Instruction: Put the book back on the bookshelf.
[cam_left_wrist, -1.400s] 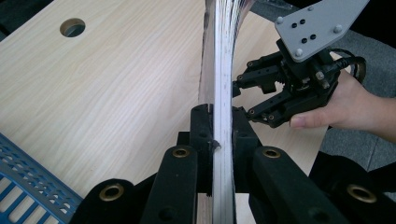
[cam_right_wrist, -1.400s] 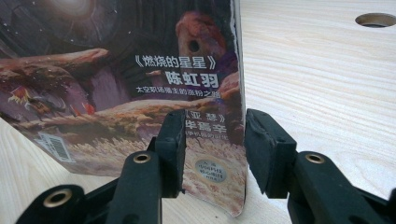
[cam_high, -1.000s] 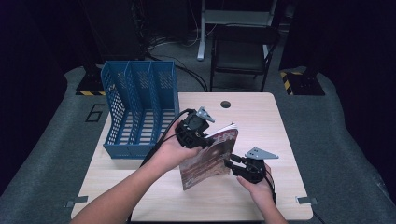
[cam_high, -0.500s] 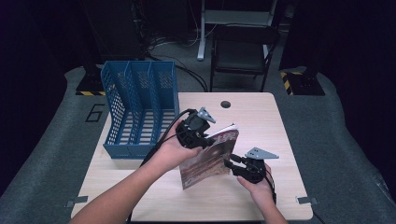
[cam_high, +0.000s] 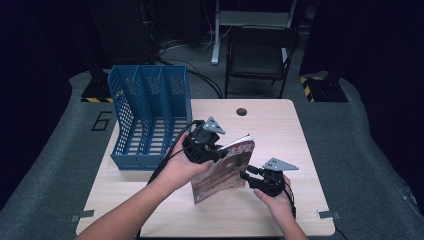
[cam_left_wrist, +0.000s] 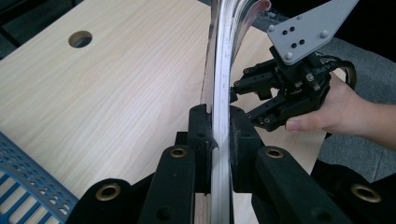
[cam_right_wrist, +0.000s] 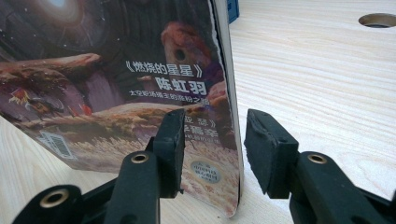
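A thin book with a dark reddish cover stands on its lower edge on the wooden table, tilted. My left gripper is shut on its upper left edge; in the left gripper view both pads press on the curved pages. My right gripper is at the book's right edge, open. In the right gripper view the cover sits between the jaws of the right gripper, with a gap at each pad. The right gripper also appears beyond the book in the left gripper view.
A blue three-slot file rack stands at the table's left, just behind my left hand. A round cable hole is near the table's far edge. A folding chair stands beyond the table.
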